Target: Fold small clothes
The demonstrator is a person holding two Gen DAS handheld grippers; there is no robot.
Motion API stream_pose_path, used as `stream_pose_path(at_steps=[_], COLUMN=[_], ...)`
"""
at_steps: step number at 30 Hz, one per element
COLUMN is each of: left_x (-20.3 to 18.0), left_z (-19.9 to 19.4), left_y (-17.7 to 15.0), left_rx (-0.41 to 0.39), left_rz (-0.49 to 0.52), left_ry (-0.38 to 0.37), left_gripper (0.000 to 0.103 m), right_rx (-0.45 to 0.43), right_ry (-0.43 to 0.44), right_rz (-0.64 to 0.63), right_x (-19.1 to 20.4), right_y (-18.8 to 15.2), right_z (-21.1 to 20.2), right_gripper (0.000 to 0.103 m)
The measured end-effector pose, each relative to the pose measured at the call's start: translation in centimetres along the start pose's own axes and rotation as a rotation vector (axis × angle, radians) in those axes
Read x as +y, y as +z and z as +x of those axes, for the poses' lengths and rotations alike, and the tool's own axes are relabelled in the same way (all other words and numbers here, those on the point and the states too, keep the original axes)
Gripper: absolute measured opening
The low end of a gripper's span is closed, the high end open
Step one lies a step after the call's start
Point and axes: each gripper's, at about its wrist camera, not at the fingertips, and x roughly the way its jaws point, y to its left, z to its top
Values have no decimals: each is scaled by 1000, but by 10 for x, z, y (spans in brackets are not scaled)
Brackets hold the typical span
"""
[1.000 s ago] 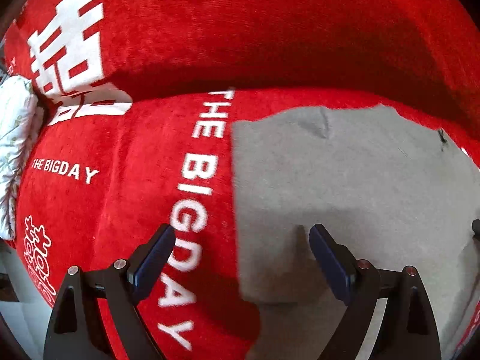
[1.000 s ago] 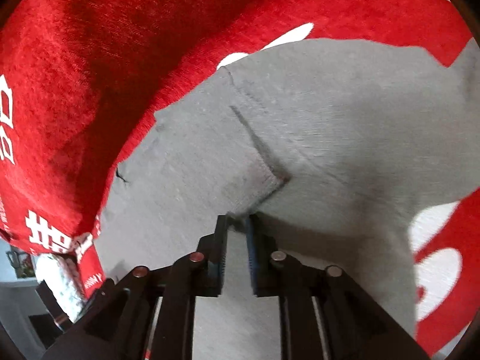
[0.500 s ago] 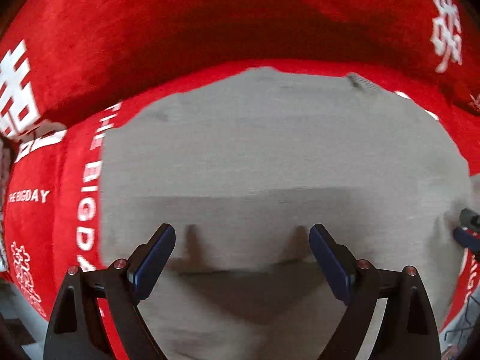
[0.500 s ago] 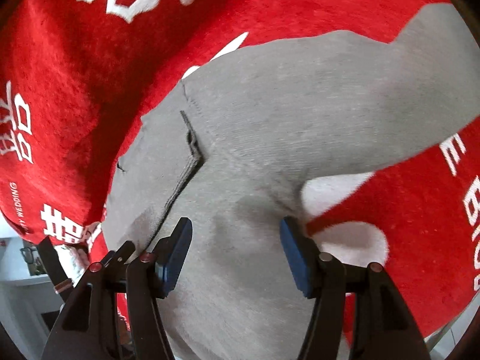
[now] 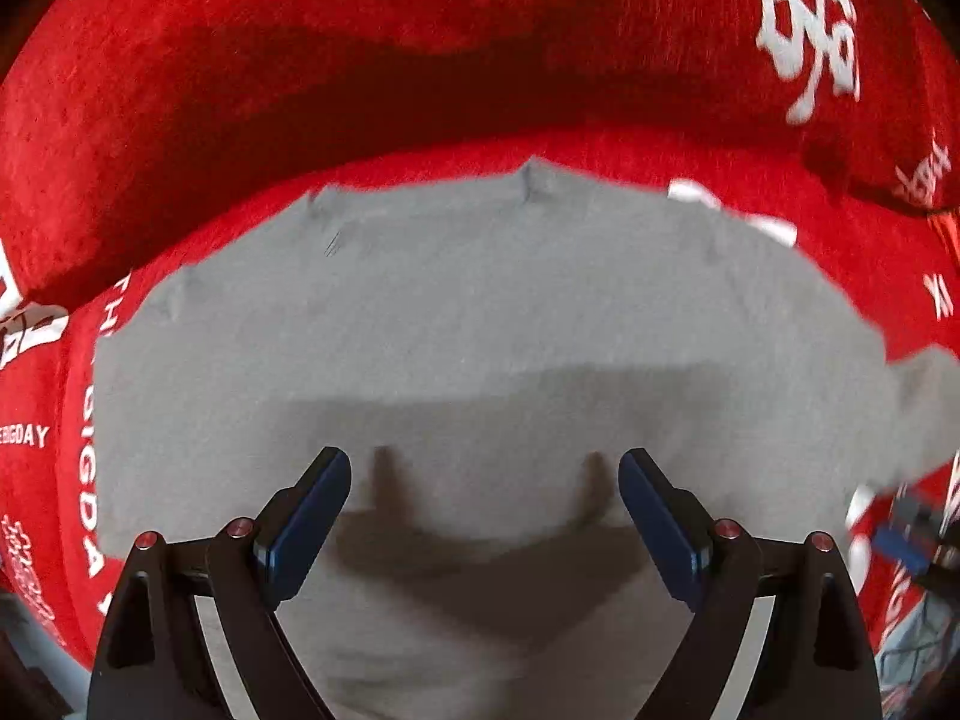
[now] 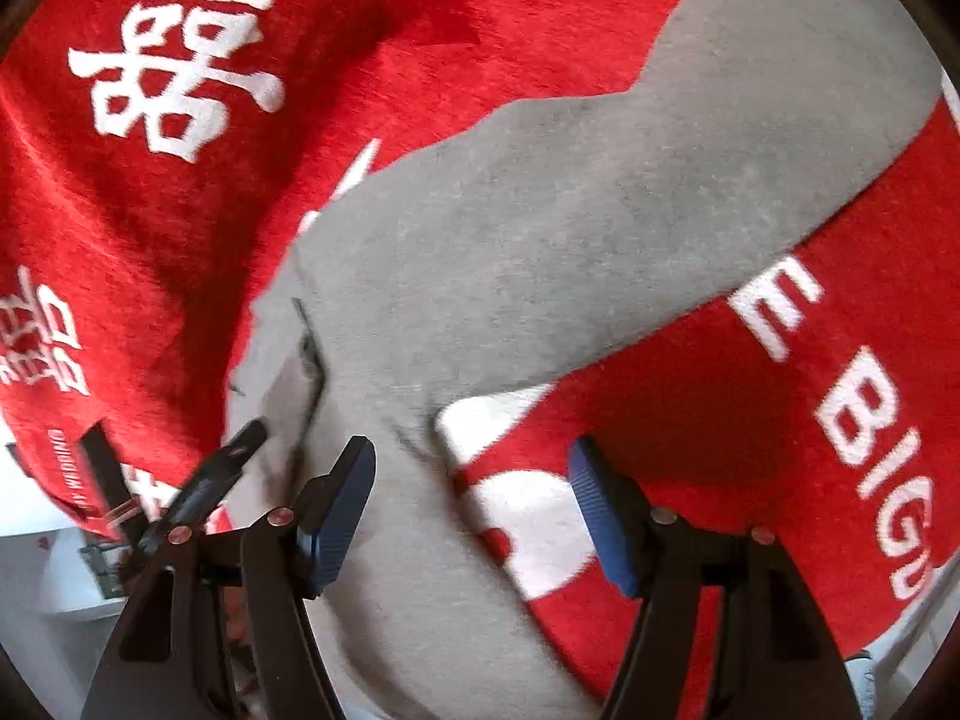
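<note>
Grey cloth, a small garment [image 5: 480,348], lies spread on a red blanket [image 5: 420,48] with white lettering, directly below and ahead of the left tongs [image 5: 485,501]; a second ago those tongs hung over the garment's edge beside the lettering, and now the whole width of the cloth sits in front of them, so this hand looks to be lining up for the next fold; its jaws stand spread wide with nothing between them. The right tongs [image 6: 471,501], pressed almost together on the cloth a second ago, are opening now, with the garment's edge and some blanket beneath the gap but no pinch on either; that reads as a fold corner just let go. A folded flap edge lies just left of the right tongs, a long grey limb runs away up and right; red blanket all round leaves open room for moving.
</note>
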Motion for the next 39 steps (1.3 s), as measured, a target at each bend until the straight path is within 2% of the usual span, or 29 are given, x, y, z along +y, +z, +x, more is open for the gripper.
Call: stream_pose_path(at_steps=[3,6,7,9,11,12,13,14,17,20,24,26,32,33,34,36,39], left_x=[-14,-21,-18,-12,-3,0,4,11,17,18,25,30,36,35,27,25,22], left_z=[10,28,26,26,25,25,26,26,22,19,25,26,26,27,29,36,38], left_y=[12,10,8,6,4,4,4,2,3,2,-6,-7,-9,-9,-17,-8,-7], left_rx=[-14,31,15,23,31,37,38,37,30,30,45,38,49,51,52,54,53], left_rz=[23,69,55,26,-7,-15,-17,-16,-16,-24,-16,-29,-21,-23,-25,-26,-25], left_ry=[16,64,56,34,21,17,19,24,36,31,37,30,28,28,30,34,40], left_gripper=[92,92,92,92,92,92,92,92,92,92,92,92,92,92,92,92,92], right_rx=[4,33,51,81,95,96,94,96,82,88,93,97,97,93,89,82,89], right_ry=[107,206,233,226,203,175,154,119,103,18,42,46,48,48,44,41,63], right_rz=[6,3,4,12,18,23,24,23,-18,-86,-60,-79,-103,-101,-98,-90,-62], right_x=[14,38,47,62,70,73,75,76,82,85,80,82,71,68,64,57,44], right_y=[4,10,13,18,21,23,23,24,20,13,14,13,8,8,7,7,6], right_z=[5,26,39,66,83,92,95,99,94,95,98,96,67,62,58,49,42], right_gripper=[71,71,70,69,57,41,9,7,7,7,7,11,13,22,36,50,50])
